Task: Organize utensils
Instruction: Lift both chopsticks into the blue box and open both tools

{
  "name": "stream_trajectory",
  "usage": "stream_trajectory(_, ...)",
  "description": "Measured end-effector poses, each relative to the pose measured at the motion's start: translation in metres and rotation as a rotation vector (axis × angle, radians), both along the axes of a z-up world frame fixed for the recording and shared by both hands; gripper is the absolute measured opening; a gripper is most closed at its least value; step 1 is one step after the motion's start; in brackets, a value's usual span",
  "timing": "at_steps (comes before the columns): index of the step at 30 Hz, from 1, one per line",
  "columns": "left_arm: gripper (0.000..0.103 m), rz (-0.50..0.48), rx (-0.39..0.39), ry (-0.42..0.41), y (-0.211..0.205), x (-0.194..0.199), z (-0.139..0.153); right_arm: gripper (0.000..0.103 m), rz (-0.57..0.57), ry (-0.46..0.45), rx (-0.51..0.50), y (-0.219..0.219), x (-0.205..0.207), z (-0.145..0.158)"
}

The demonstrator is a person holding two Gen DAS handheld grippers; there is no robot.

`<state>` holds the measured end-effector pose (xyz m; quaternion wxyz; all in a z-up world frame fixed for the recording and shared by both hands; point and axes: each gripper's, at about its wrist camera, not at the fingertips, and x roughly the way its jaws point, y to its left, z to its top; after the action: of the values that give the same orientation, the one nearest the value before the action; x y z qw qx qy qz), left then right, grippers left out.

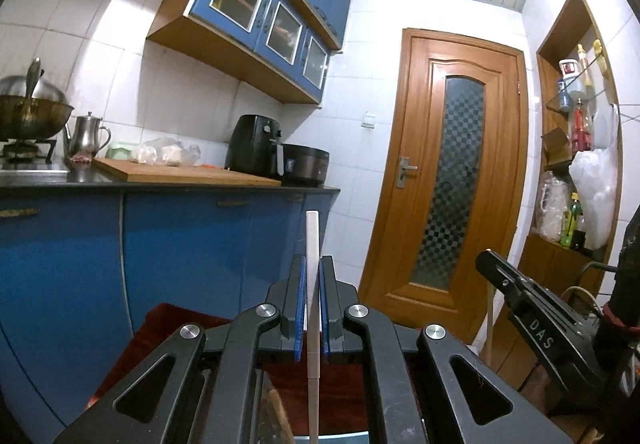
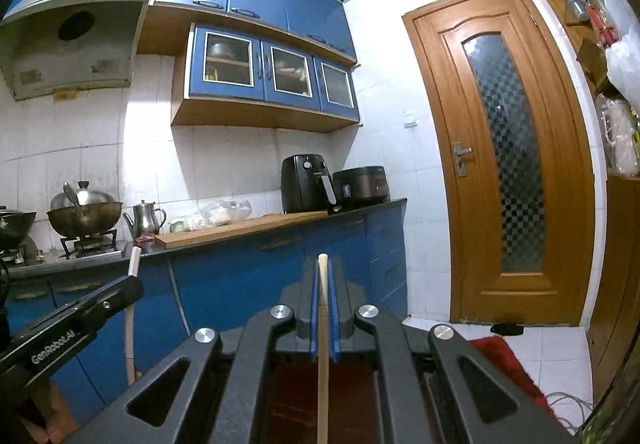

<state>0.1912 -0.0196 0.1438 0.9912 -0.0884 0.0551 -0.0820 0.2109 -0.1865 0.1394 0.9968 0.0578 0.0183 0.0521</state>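
Up high, both cameras face the same kitchen wall, yet each catches things the other misses. From the left wrist view, going left to right, a brass-coloured wok (image 1: pixel 34 118) with a steel lid sits on the burner at the left end of the dark countertop (image 1: pixel 168 186), then a small steel teapot (image 1: pixel 86 136), a long wooden cutting board (image 1: pixel 184 172), a black air fryer (image 1: pixel 256 144) and a dark rice cooker (image 1: pixel 306 164) at the right end. Only this view shows the wooden wall niche (image 1: pixel 576 148) right of the brown door (image 1: pixel 448 180), crowded with bottles and a white plastic bag. The left gripper (image 1: pixel 313 300) has its blue-padded jaws clamped on a slim white chopstick (image 1: pixel 313 240), which stands upright between them and rises above the fingertips; the right gripper (image 1: pixel 532 328) appears at the lower right edge as a black body. From the right wrist view, only the grey range hood (image 2: pixel 76 44) above the stove and a second dark pan (image 2: pixel 14 228) at the far left edge appear. The left gripper (image 2: pixel 72 324) enters at the lower left, the white chopstick (image 2: pixel 134 264) sticking up from it. At centre the right gripper (image 2: pixel 324 308) has its jaws closed on a pale wooden chopstick (image 2: pixel 323 284), upright, its tip just above the blue pads.
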Motion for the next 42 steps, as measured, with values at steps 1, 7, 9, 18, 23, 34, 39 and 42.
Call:
stream_trajectory(1, 0.006, 0.003, 0.001, -0.006, 0.001, -0.001, -0.003, 0.006, 0.000, 0.003, 0.000, 0.000, 0.000, -0.004)
stream_trajectory(7, 0.006, 0.008, 0.010, -0.009, -0.001, -0.001, -0.020, 0.006, 0.014, 0.041, -0.037, 0.004, -0.005, -0.024)
stream_trajectory(9, 0.006, 0.000, 0.020, -0.004, -0.003, -0.001, -0.026, 0.006, 0.026, 0.059, -0.043, 0.005, -0.006, -0.027)
stream_trajectory(18, 0.011, -0.017, 0.048, 0.045, -0.010, -0.006, -0.033, 0.011, 0.071, 0.135, -0.006, -0.004, -0.011, -0.031)
stream_trajectory(23, 0.013, -0.029, 0.049, 0.071, -0.009, -0.013, -0.031, 0.013, 0.084, 0.143, 0.011, -0.004, -0.020, -0.027)
stream_trajectory(34, 0.013, -0.060, 0.054, 0.111, -0.003, -0.046, -0.016, 0.013, 0.068, 0.219, 0.065, -0.004, -0.052, -0.013)
stream_trajectory(39, 0.013, -0.065, 0.039, 0.142, 0.002, -0.063, -0.016, 0.013, 0.073, 0.258, 0.095, -0.005, -0.070, -0.013)
stream_trajectory(42, 0.013, -0.075, 0.040, 0.160, 0.004, -0.075, -0.016, 0.013, 0.079, 0.283, 0.102, -0.003, -0.080, -0.012)
